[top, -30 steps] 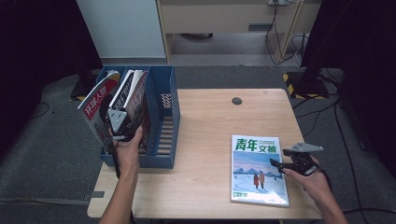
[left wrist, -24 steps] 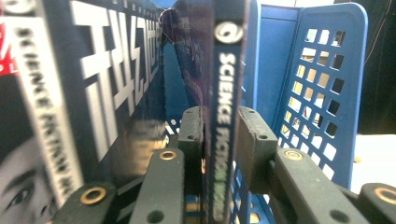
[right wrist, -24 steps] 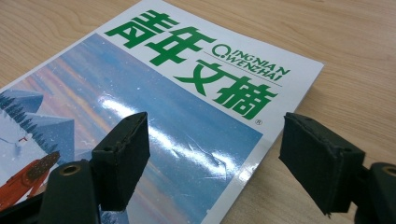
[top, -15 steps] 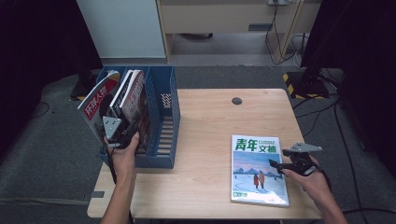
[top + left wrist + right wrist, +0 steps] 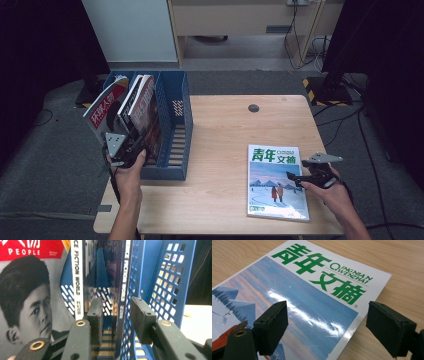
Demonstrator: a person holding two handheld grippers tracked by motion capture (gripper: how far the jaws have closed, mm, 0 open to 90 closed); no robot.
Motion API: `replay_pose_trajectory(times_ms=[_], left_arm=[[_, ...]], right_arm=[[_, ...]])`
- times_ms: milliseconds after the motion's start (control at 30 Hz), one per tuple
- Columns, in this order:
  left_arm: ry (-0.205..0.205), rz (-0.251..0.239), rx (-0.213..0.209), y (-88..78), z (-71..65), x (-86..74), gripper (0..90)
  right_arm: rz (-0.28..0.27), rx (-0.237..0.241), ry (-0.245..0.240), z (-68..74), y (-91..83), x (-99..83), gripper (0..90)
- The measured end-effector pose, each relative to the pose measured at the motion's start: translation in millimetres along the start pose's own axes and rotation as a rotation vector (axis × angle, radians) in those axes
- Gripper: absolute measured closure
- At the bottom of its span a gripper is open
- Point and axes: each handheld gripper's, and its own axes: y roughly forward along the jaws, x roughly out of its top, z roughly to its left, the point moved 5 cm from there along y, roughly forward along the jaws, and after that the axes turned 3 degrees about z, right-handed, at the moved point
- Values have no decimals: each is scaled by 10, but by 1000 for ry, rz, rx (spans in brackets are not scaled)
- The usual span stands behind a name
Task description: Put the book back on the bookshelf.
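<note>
Left gripper (image 5: pixel 116 315) open, dark magazine (image 5: pixel 120 290) half-hidden

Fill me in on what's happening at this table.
A person is filing magazines into a blue file rack at the table's left edge. The left gripper sits at the rack; its jaws have just been opening, and the dark magazine standing there is between them but the pads no longer press it. A red-titled magazine leans in the outer slot. The right gripper hovers open over the edge of a green-titled magazine lying flat on the table, not yet gripping it.
</note>
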Motion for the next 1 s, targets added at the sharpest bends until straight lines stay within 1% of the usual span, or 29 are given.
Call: replay_pose_trajectory(times_ms=[133,300,367,433,533,567,633,700,767,800,933,1000], left_arm=[[9,8,-2,-67,2,-53,604],[20,15,-4,-129,-10,-119,594],[22,18,-4,-135,-15,-138,589],[10,17,-9,-136,-25,-158,584],[20,30,-13,-124,-56,-201,579],[14,28,-13,-125,-62,-209,573],[4,24,-21,-135,-75,-216,569],[5,19,-19,-151,-83,-211,564],[-9,12,-23,-175,-88,-202,553],[-8,9,-24,-190,-91,-198,548],[6,4,-32,-273,-124,-193,529],[8,4,-46,-310,-155,-190,517]], right_arm=[[7,1,5,21,8,0,147],[8,-2,-12,34,15,3,139],[10,-1,-13,37,20,3,136],[9,-2,-11,36,20,2,133],[11,0,-4,34,19,-2,130],[12,0,-2,33,19,-4,128],[15,1,-6,27,15,-6,124],[12,2,-4,26,11,0,122],[12,1,-9,23,12,-1,120],[13,1,-2,29,18,-2,119],[16,6,-16,44,34,-1,115],[10,6,-16,49,34,7,111]])
